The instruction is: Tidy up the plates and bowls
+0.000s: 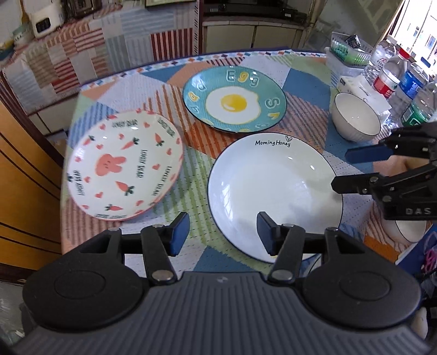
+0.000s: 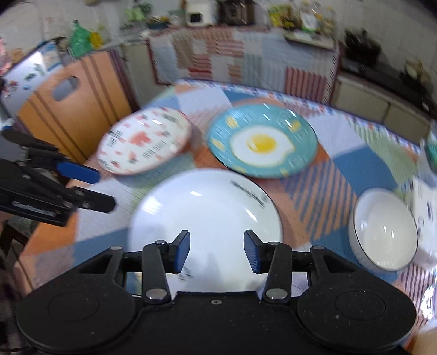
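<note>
Landmark: the patchwork tablecloth that I looked across, checked in blue, green and orange.
Water bottles: clustered upright at the cloth's far right edge, red, blue and green labels.
Plastic basket: just behind the bottles, at the cloth's far right corner.
White box: on the cloth, just left of the bottles.
Wooden chair back: beyond the cloth's left edge.
Low cabinet: behind the cloth's far edge.
White appliance: well beyond the cloth, far left, on a cloth-draped counter.
</note>
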`<state>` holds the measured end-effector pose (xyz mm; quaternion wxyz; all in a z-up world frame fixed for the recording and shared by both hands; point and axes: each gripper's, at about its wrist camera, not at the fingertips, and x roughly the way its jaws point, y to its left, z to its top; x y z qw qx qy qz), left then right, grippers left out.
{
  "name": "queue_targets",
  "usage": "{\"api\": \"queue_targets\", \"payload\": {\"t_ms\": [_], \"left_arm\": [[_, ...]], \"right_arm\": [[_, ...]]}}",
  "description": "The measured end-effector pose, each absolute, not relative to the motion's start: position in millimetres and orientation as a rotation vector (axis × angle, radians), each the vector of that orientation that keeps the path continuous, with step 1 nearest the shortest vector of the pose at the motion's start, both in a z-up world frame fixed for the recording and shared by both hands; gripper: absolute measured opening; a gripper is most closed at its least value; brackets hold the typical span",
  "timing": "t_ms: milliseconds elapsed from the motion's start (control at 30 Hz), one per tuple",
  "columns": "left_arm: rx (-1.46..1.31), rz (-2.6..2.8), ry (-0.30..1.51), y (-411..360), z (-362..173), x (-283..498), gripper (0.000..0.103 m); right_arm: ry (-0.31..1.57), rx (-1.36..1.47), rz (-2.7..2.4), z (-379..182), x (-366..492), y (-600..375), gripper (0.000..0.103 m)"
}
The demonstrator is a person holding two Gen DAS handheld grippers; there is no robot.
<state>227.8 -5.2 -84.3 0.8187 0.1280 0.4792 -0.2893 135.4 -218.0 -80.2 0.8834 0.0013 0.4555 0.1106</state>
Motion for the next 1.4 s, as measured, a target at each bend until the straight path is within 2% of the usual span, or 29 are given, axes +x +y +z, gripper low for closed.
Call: {"api": "queue_targets", "payload": {"t_ms": [133,333,433,667,833,1100,1333,1400], "left_arm": [[0.261,-0.599,0.993,12,-68,223,0.058],[0.217,-0.563,0.958,43,-52,227,0.067],[0.197,-0.540,0.941,57,-50,234,0.071],[0.144,-0.475,0.876,87,-58,255,0.086],[0.199,-0.411,0.838,99,-79,272,0.086],[0.066,-0.331,0.942,113,-130,323,0.083],[0.071,-0.233,0.945,108,-176,343,0.082],[0.050,-0.216,0.949,112,-182,346,0.081]], "right_arm": [[0.881,-0.020,0.271,-53,125,-197,0.059],[0.806,-0.049,0.336,-23,120,-169,0.064],[0.772,-0.032,0.367,-16,127,-158,0.075],[0.771,0.069,0.416,-32,164,-140,0.075],[0.858,0.167,0.382,-59,208,-139,0.075],[0.923,0.316,0.386,-115,268,-138,0.075],[0.921,0.258,0.321,-164,299,-123,0.073],[0.924,0.226,0.300,-171,304,-121,0.070]]}}
